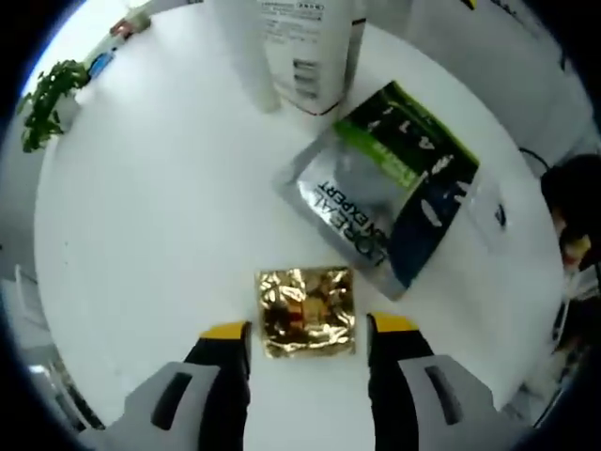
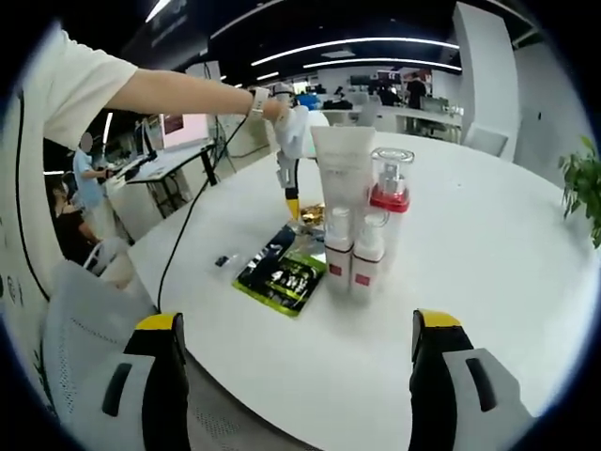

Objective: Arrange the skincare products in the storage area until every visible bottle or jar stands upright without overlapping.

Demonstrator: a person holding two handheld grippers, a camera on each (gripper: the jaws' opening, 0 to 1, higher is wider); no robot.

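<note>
A crumpled gold foil sachet [image 1: 305, 310] lies flat on the white table [image 1: 160, 235], just ahead of and between the yellow-tipped jaws of my left gripper [image 1: 308, 336], which is open. Beyond it lies a grey and green sachet [image 1: 390, 183], also flat. White bottles [image 1: 305, 47] stand behind that. In the right gripper view a white tube [image 2: 343, 169], a bottle with a red collar [image 2: 390, 193] and two small red-labelled bottles [image 2: 352, 252] stand upright together. My right gripper [image 2: 299, 329] is open and well short of them. The left gripper [image 2: 291, 193] points down over the gold sachet [image 2: 310, 216].
A small potted plant [image 1: 47, 99] stands near the table's rim, the same plant [image 2: 587, 188] at the right edge. A small dark object [image 2: 222, 260] lies beside the green sachet [image 2: 282, 268]. A black cable [image 2: 183, 235] hangs off the table; a white chair [image 2: 84, 329] stands close.
</note>
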